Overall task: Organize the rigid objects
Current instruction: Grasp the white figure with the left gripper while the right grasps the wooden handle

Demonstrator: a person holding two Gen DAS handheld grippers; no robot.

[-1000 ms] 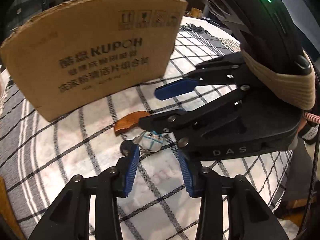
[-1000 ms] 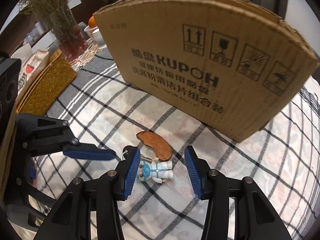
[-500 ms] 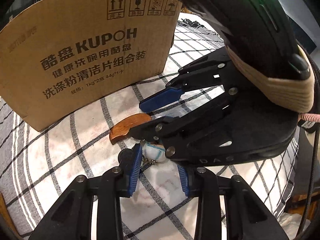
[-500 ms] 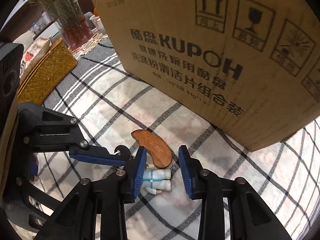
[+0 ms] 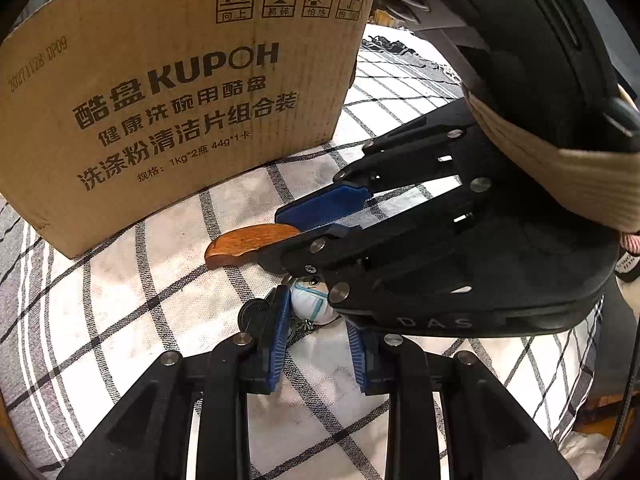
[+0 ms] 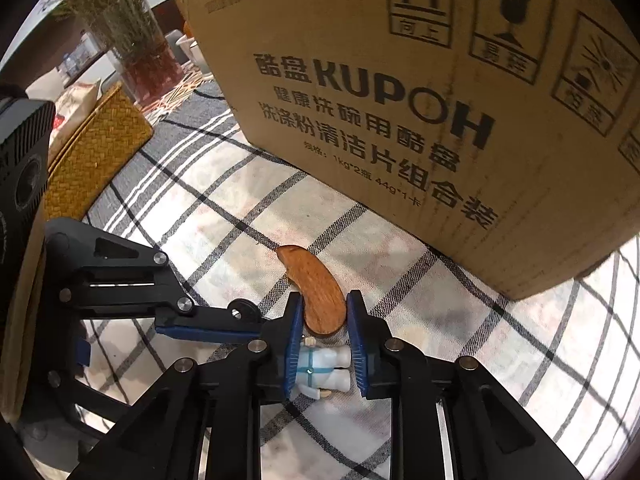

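Note:
A curved wooden piece [image 6: 318, 292] lies on the checked tablecloth in front of a cardboard box [image 6: 420, 100]. A small white and blue figure keychain [image 6: 322, 370] lies just below it. My right gripper [image 6: 323, 340] has closed in around the wooden piece's near end and the figure; its pads touch both. In the left wrist view the right gripper [image 5: 320, 220] covers the wooden piece [image 5: 248, 242]. My left gripper [image 5: 316, 344] is partly open around the figure's head [image 5: 310, 304] and a black key fob [image 5: 254, 314].
The cardboard box [image 5: 172, 92] stands close behind the objects. A woven yellow basket [image 6: 92, 152] and a vase of dried plants [image 6: 136, 52] stand at the far left. The checked cloth [image 6: 240, 208] covers the table.
Both grippers moved forward and down toward the objects. The right gripper's jaws narrowed around the wooden piece and figure. The left gripper's jaws narrowed around the figure's head.

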